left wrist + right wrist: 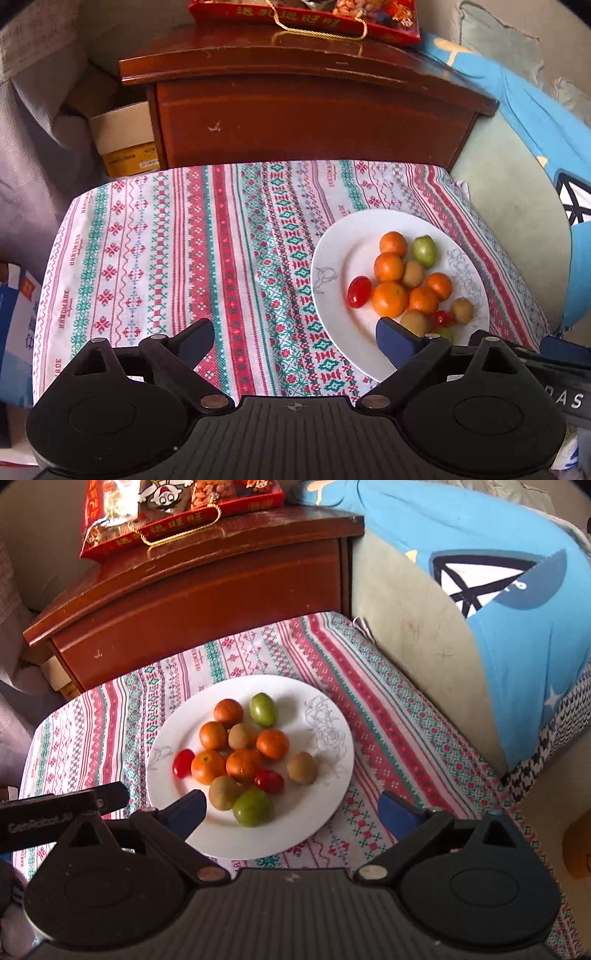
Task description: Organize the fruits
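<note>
A white plate (pixel 325 812) rested on the patterned tablecloth (pixel 166 258), toward the right side of the covered table, and carried all the fruit in one loose cluster. Five oranges (pixel 243 765) formed the core, with brown kiwis (pixel 302 768) among and beside them, two red cherry tomatoes (pixel 183 763) (one at the cluster's left edge, one near the middle) and two green fruits (pixel 263 709), one at the far side and one at the near side. The right gripper (pixel 291 810) hung over the plate's near rim with its jaws spread wide and nothing between the pads; the near green fruit lay just beyond its left finger. The left gripper (pixel 295 338) was likewise released and empty, its right finger above the plate's near-left rim, its left finger above bare cloth. Beyond the table stood a dark wooden cabinet (pixel 306 122) bearing a red snack bag (pixel 306 14); a blue cushion (pixel 517 602) lay at right.
</note>
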